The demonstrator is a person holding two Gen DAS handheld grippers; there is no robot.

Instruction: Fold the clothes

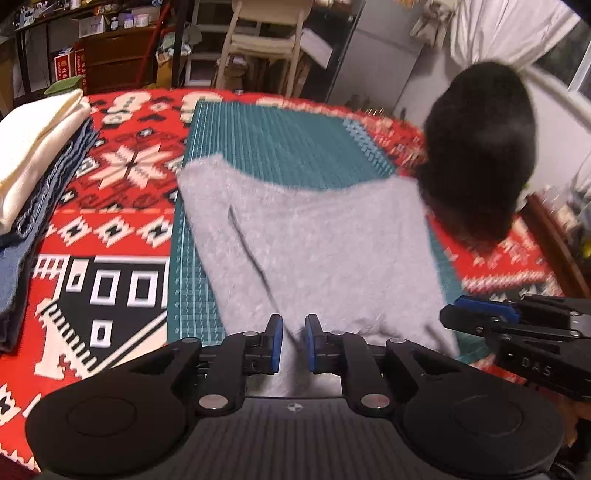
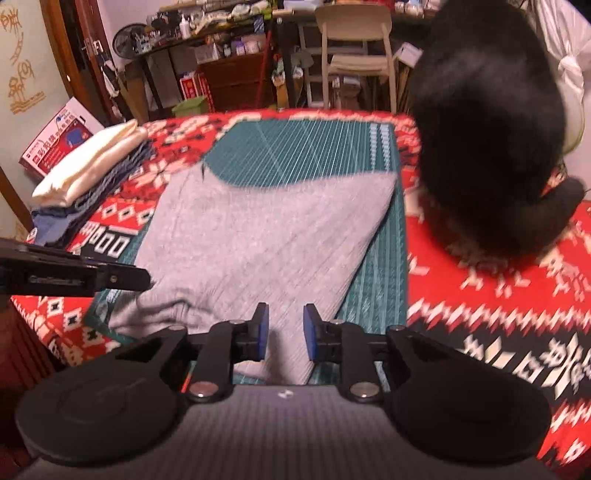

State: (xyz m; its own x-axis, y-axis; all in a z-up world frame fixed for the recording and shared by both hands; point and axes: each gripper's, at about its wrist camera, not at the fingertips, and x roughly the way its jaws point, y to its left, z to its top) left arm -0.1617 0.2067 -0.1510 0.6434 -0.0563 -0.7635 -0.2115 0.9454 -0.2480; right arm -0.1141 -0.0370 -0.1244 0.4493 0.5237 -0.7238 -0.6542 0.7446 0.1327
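Grey garment (image 1: 314, 243): one, on green mat (image 1: 280, 140).
Folded stack (image 1: 33, 166): one, left of mat.
Left gripper (image 1: 293, 341): one, parted, unloaded.
Right gripper (image 2: 282, 332): one, parted, unloaded.

Far side: pale chair (image 2: 354, 55) behind the bench.
Left: dark wooden shelving (image 2: 225, 70) crowded with boxes and bottles.
Wall: cream, gold motifs (image 2: 22, 62).
Right: white curtain (image 1: 509, 29).
Light: dim, warm.

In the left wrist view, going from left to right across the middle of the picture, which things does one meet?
Stack of folded clothes → red patterned blanket → green cutting mat → grey garment → black fluffy object.
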